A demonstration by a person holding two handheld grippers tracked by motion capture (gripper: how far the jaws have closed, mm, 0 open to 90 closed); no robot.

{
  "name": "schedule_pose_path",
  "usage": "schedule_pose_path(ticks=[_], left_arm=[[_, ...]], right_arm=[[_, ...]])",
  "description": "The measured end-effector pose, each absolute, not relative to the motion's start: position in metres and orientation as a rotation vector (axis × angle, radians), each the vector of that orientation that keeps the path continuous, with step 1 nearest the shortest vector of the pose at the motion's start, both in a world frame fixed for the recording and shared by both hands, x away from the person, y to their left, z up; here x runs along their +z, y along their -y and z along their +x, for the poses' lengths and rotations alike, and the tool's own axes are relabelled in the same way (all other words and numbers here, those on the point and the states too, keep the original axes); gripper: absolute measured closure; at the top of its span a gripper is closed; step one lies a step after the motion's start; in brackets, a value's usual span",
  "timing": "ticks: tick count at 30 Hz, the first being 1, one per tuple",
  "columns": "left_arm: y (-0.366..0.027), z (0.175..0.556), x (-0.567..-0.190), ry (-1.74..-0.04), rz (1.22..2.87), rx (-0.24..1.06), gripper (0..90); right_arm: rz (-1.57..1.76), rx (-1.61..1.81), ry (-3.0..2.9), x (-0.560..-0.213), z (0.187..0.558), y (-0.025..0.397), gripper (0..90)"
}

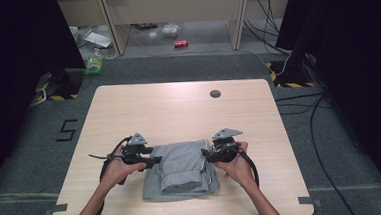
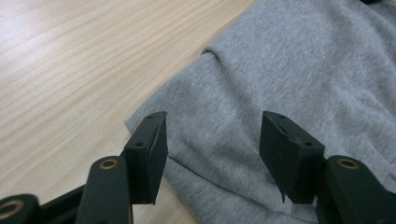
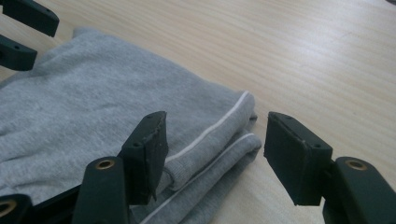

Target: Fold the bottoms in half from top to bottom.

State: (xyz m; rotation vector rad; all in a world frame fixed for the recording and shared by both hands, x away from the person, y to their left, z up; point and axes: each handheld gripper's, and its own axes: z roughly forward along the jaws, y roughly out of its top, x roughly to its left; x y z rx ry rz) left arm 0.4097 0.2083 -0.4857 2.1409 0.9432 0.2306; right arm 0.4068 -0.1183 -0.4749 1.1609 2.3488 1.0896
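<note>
Both grippers, left [image 1: 157, 160] and right [image 1: 205, 154], hovered with jaws apart at the far corners of the folded grey garment [image 1: 182, 174]

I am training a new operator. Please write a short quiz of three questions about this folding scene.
1. True or false: the left gripper is shut on the grey garment.
2. Which gripper has the white-piped edge between its jaws? A) left B) right
3. What small round thing lies at the far side of the wooden table?

Key: 1 false, its jaws stand open. 2 B, the right gripper. 3 a dark cable-hole cap.
</note>
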Motion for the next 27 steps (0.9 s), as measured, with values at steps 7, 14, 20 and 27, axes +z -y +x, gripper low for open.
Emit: schedule_pose_path(ticks=[7,14,20,27], left_arm=[[-0.212,0.41,-0.489,-0.968,2.147,0.231,41.5],[-0.218,0.411,-0.489,-1.028,2.123,0.219,40.3],[-0.222,0.414,-0.494,-1.088,2.107,0.208,37.4],[-0.219,0.415,-0.502,-1.122,2.109,0.199,35.4]], right_arm=[[1.187,1.055,-2.381,-0.483,0.407,0.118,39.0],[1.194,1.068,-2.383,-0.484,0.407,0.119,37.9],[1.232,1.068,-2.394,-0.489,0.41,0.121,36.1],[1.257,1.056,-2.406,-0.493,0.412,0.121,35.9]])
